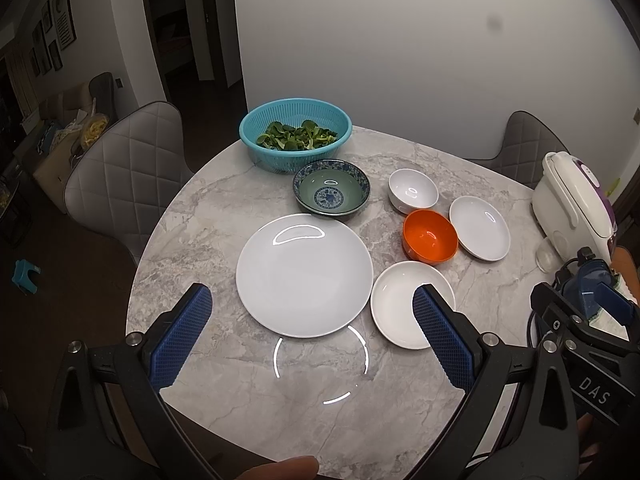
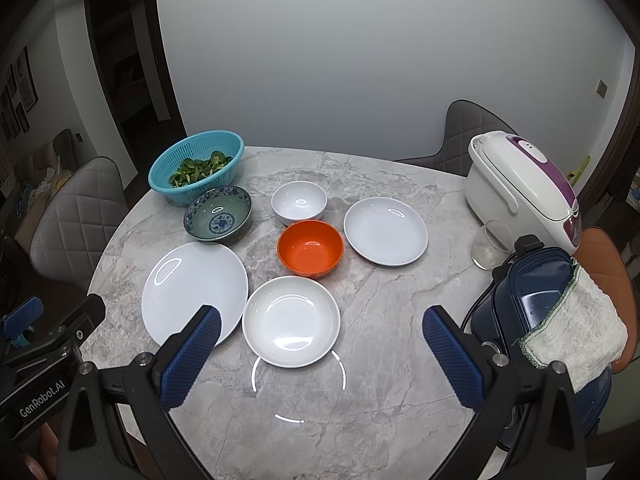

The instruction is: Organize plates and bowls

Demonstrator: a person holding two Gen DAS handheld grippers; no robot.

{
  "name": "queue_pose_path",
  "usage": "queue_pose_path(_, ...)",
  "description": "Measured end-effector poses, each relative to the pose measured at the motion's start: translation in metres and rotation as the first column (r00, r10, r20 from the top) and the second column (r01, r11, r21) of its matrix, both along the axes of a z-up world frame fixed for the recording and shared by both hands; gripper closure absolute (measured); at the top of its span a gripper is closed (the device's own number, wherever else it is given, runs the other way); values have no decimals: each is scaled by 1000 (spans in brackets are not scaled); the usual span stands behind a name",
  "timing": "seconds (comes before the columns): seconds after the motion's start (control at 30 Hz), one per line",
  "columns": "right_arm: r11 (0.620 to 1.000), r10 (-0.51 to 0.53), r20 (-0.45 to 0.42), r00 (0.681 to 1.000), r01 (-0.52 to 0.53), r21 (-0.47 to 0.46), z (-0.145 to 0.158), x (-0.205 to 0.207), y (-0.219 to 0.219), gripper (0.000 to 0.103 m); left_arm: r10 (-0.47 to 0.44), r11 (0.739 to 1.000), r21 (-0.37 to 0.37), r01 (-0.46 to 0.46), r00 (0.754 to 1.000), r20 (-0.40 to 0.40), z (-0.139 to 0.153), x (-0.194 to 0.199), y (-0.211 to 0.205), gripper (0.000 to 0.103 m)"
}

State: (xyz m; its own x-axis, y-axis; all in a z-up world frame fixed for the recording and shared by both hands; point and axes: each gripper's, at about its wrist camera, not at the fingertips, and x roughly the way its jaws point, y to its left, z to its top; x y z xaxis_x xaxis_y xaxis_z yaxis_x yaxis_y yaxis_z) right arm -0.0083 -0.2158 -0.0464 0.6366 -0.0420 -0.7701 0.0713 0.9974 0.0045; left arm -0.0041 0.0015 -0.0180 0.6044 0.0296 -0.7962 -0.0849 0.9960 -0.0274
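On the round marble table [image 1: 208, 216] lie a large white plate [image 1: 304, 276] [image 2: 194, 290], a smaller deep white plate [image 1: 396, 304] [image 2: 291, 322] to its right, and another small white plate [image 1: 480, 227] [image 2: 385, 231] farther right. An orange bowl [image 1: 430, 240] [image 2: 310, 248], a white bowl [image 1: 413, 191] [image 2: 299, 202] and a blue patterned bowl [image 1: 331, 192] [image 2: 218, 218] stand behind them. My left gripper [image 1: 312, 300] hovers open above the table's near edge, in front of the large plate. My right gripper [image 2: 320, 322] hangs open over the near deep plate, holding nothing.
A turquoise colander [image 1: 295, 136] [image 2: 196, 172] with greens sits at the back left. A white and purple rice cooker [image 2: 524, 188], a glass [image 2: 490, 250] and a dark blue appliance with a cloth [image 2: 560, 312] crowd the right edge. Grey chairs [image 1: 124, 176] surround the table.
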Motion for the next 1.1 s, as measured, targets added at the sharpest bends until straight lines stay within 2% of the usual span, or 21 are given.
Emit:
queue_pose_path(0.33,1000,3,0,1000,-3,-1,3,5,1,0,8,1000,2,-8,1000,-6,-5,-4,6,2)
queue_pose_path(0.5,1000,9,-1,1000,-9,-1,-6,-5,-1,0,11,1000,5,-11,1000,-8,-5,-3,5,2)
queue_pose_path(0.77,1000,10,-4,1000,-10,-1,-1,1,0,0,20,1000,12,-20,1000,-18,-4,2,1,2)
queue_pose_path(0.87,1000,18,-9,1000,-18,1,-8,7,2,0,26,1000,15,-25,999,-25,-5,4,1,2)
queue_pose_path(1.03,999,47,-13,999,-47,10,-9,13,0,0,57,998,40,-55,998,-42,-15,6,1,2)
queue_pose_path(1.1,997,79,-19,997,-79,17,-12,15,2,0,33,999,43,-31,997,-63,-28,2,4,2)
